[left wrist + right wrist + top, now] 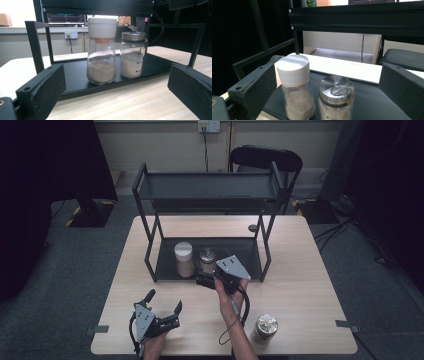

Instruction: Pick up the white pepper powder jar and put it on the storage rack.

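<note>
Right gripper view: the right gripper [324,82] has its jaws spread wide, gripping nothing, above two jars on the rack's lower shelf [372,100] — a white-capped jar [295,87] and a steel-lidded jar [336,98], side by side. High view: a third jar [264,327] stands near the table's [300,270] front edge; the left gripper [162,302] rests on the table, jaws wide, empty.
</note>
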`<state>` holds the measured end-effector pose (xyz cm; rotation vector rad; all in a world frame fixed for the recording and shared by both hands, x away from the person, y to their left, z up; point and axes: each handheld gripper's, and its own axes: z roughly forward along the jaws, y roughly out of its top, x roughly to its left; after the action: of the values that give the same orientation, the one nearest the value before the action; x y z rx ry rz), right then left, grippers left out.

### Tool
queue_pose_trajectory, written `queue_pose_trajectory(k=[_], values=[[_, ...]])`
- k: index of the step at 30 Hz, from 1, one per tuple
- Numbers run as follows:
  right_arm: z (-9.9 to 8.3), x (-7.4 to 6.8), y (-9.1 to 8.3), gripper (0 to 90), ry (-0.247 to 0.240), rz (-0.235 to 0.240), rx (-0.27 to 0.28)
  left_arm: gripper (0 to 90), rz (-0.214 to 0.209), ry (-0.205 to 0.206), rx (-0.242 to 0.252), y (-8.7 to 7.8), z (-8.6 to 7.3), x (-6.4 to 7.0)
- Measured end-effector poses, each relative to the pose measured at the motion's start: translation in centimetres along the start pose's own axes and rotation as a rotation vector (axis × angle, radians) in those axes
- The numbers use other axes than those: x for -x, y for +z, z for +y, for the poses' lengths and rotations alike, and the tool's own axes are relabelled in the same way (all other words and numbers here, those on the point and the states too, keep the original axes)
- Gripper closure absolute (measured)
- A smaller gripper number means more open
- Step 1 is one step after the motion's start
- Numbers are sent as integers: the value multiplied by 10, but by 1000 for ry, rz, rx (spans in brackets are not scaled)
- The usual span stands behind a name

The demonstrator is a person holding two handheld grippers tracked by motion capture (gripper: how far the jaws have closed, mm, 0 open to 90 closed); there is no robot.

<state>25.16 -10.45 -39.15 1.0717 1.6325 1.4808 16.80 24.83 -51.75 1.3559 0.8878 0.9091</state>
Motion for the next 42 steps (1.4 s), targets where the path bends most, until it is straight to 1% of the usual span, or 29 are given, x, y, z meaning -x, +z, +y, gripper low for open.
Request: queue_pose_trajectory(k=[10, 15, 17, 23, 33, 42], values=[[10, -7, -20, 3, -14, 25, 35, 8, 1, 0, -1, 0, 0, 0], [16, -9, -30, 3, -39, 34, 45, 8, 1, 2, -2, 0, 0, 0], [18, -9, -34, 3, -42, 33, 45, 8, 1, 1, -2, 0, 0, 0], [18, -5, -46, 3, -48, 22, 47, 8, 2, 0, -1, 0, 0, 0], [15, 7, -66, 3, -30, -6, 68, 8, 3, 0, 0, 0, 0, 0], [14, 15, -83, 3, -42, -18, 79, 8, 3, 0, 0, 0, 0, 0]])
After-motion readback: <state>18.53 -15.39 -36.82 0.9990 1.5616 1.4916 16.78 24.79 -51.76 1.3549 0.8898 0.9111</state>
